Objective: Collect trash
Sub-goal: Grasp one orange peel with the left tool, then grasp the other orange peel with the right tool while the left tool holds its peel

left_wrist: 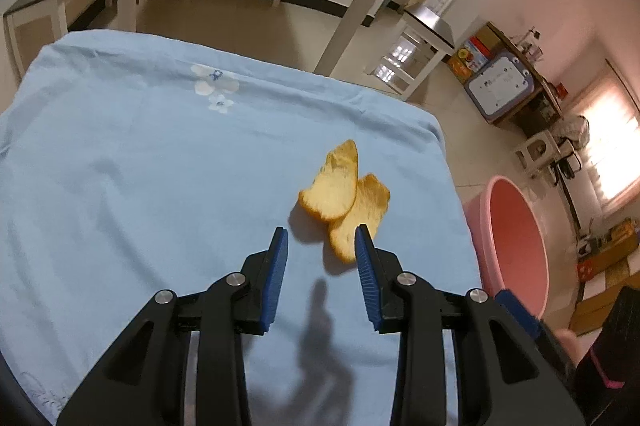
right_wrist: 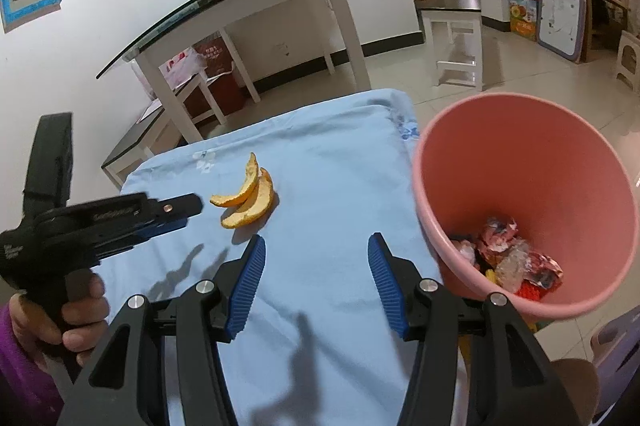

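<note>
Two pieces of orange peel (left_wrist: 344,198) lie overlapped on the light blue cloth (left_wrist: 140,154); the right wrist view shows the orange peel (right_wrist: 246,200) left of centre on the blue cloth (right_wrist: 332,170). My left gripper (left_wrist: 322,232) hovers open just short of the peel, its right fingertip over the nearer piece's edge, nothing gripped. From the right wrist view, the left gripper (right_wrist: 192,208) points at the peel from the left, held by a hand (right_wrist: 76,314). My right gripper (right_wrist: 316,240) stands open above bare cloth, empty. The pink bin (right_wrist: 524,202) beside the cloth holds crumpled wrappers.
The pink bin (left_wrist: 516,238) stands off the cloth's right edge. A glass-topped white table (right_wrist: 240,6) and white stools (right_wrist: 456,38) stand behind. A whiteboard toy (right_wrist: 560,22) and boxes line the far wall on tiled floor.
</note>
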Demonstrator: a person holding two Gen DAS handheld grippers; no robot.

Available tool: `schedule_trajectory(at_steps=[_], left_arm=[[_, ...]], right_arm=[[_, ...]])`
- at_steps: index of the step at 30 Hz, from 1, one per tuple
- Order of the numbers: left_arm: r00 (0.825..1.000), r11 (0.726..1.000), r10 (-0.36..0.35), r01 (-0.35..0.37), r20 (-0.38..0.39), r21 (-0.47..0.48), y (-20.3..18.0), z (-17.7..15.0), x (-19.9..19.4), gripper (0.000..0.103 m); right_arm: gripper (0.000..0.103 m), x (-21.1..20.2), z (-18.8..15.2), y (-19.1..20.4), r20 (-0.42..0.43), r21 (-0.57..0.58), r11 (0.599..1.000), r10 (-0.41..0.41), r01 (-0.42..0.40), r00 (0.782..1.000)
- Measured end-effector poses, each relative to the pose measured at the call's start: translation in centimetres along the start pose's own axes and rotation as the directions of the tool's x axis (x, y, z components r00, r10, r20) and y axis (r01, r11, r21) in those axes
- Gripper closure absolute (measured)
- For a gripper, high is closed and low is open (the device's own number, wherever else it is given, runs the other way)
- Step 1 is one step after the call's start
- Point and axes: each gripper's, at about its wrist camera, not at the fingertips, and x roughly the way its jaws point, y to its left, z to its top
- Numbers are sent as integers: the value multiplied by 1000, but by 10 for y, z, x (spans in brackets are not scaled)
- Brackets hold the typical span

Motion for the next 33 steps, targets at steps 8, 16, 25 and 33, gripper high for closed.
schedule_trajectory(at_steps=[8,16,25,33], left_arm=[[999,999,30,-32,-41,-44,4,14,28,69],[999,997,27,-29,-29,-68,13,16,31,99],[999,995,35,-31,35,-94,28,19,7,100],[998,989,42,-35,51,-144,56,16,-13,100]], right_arm=[[50,24,14,3,-18,-25,999,37,-37,999],[50,45,21,12,-51,-53,996,73,-76,996],[56,75,30,28,-94,-59,992,103,-109,990],[64,106,39,38,-133,-79,994,68,-79,989]])
